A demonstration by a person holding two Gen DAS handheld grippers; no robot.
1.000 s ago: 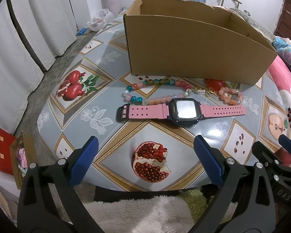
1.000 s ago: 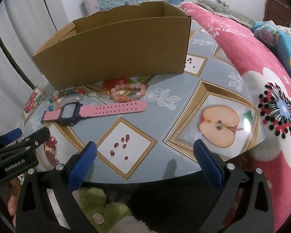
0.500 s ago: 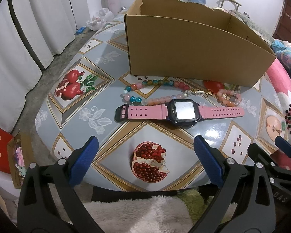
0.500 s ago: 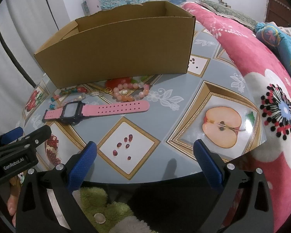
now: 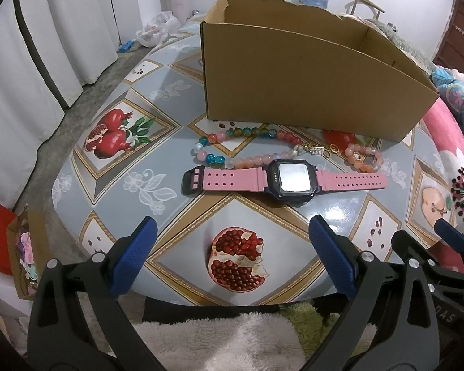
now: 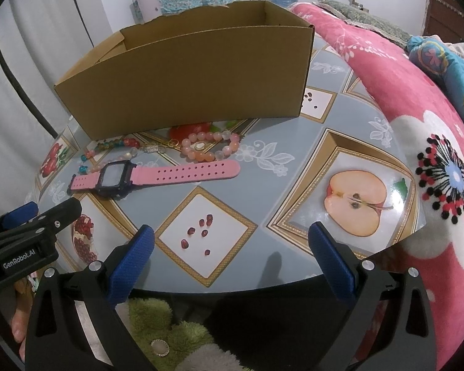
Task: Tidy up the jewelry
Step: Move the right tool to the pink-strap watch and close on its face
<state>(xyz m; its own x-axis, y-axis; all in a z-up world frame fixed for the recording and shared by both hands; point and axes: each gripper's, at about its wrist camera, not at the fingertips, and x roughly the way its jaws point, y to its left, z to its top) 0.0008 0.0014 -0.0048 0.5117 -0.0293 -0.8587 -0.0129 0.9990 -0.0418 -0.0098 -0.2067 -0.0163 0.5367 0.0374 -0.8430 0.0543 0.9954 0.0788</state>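
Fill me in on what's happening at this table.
A person holds two tongs, both open and empty, at the near edge of the table. The left tongs face the pink watch; the right tongs hover alongside. The watch and two bead bracelets lie in front of the cardboard box, untouched.

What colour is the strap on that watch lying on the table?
Pink, with a black buckle end; the watch case is dark. It shows best in the left wrist view.

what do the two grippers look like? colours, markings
Both alike: black plastic frames with triangular cut-outs and silver screws, fingers faced with blue textured pads. The left gripper reads "GenRobot.AI" in white on its side. The right gripper shows no marking in its own view.
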